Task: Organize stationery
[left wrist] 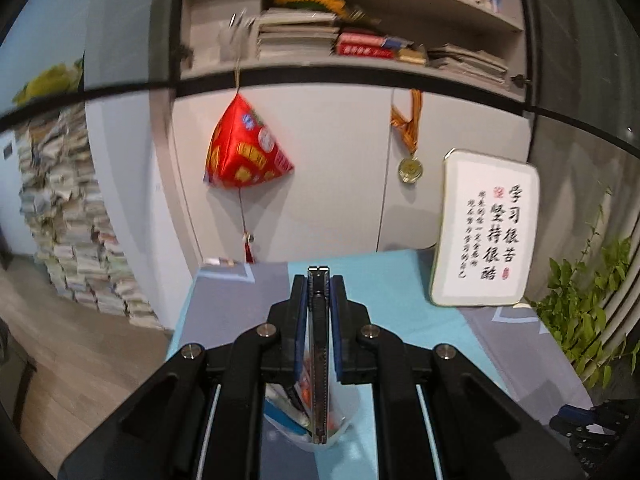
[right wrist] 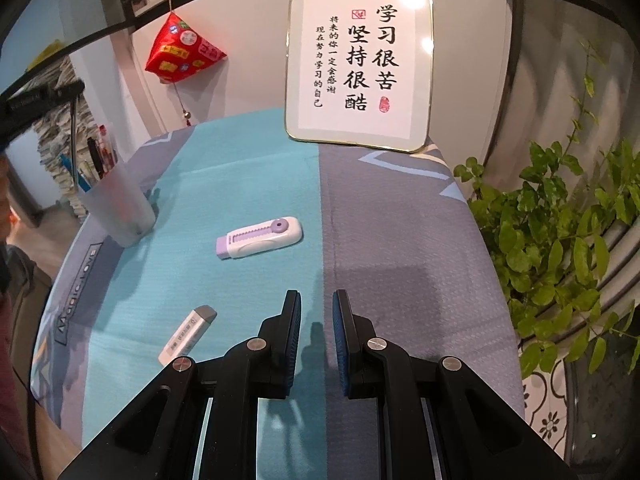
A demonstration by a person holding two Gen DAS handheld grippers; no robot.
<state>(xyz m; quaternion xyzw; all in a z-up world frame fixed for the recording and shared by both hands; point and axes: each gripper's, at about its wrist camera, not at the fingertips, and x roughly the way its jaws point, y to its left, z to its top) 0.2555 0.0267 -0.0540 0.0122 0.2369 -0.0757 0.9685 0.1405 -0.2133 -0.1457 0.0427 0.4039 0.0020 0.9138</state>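
My left gripper (left wrist: pixel 319 286) is shut on a flat metal ruler (left wrist: pixel 320 360), held on edge over a translucent pen cup (left wrist: pixel 308 420); its lower end reaches into the cup among several pens. In the right wrist view the same pen cup (right wrist: pixel 120 208) stands at the table's left, with the ruler (right wrist: pixel 73 148) upright in it under the left gripper (right wrist: pixel 40 98). My right gripper (right wrist: pixel 317 300) is open and empty above the table. A white and purple utility knife (right wrist: pixel 259 237) lies ahead of it. A white eraser (right wrist: pixel 187 335) lies to its left.
A framed calligraphy sign (right wrist: pixel 360 64) leans at the table's far edge. A leafy plant (right wrist: pixel 560 240) stands to the right. The blue and grey tablecloth (right wrist: pixel 240 168) covers the table. A red hanging ornament (left wrist: pixel 244 152) and a medal (left wrist: pixel 410 168) hang on the cabinet behind.
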